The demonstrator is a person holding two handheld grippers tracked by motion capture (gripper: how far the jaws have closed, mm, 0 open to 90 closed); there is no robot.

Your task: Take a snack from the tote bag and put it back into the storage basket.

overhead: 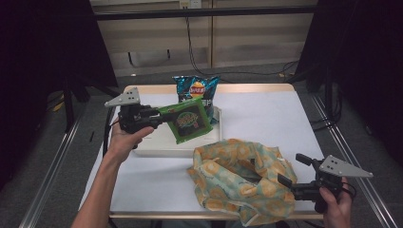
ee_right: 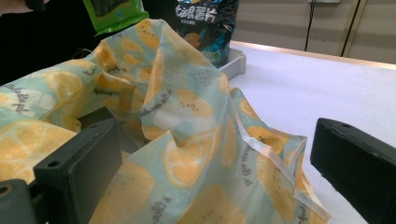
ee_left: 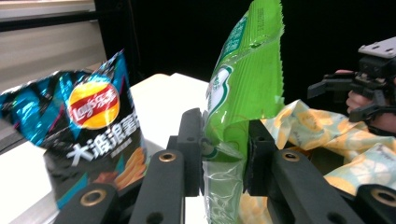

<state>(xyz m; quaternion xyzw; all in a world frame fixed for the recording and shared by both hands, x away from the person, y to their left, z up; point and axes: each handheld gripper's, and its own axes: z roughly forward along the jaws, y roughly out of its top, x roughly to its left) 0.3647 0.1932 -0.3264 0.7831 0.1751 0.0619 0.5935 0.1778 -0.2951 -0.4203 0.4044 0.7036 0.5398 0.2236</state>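
Green snack packet lifted over the desk (overhead: 285,118)

The lemon-print cloth bag (overhead: 242,178) lies at the near edge, by the right tool (overhead: 291,186) with its jaws apart; the left tool (overhead: 159,117) is clamped on the green packet (overhead: 187,120) above the white tray (overhead: 157,142), in front of the blue chip bag (overhead: 196,90).

Lower part of blue chip bag (overhead: 196,89) hidden behind green snack pack (overhead: 186,121) in high view. White tray (overhead: 157,142) partly covered by pack and left claw (overhead: 157,117). Bottom of lemon-print cloth bag (overhead: 242,178) cut off by lower picture edge – inside of bag not visible. In right gripper view, green pack (ee_right: 113,12) cut off by top edge – print unreadable. Right claw (overhead: 287,171) tips partly behind cloth.
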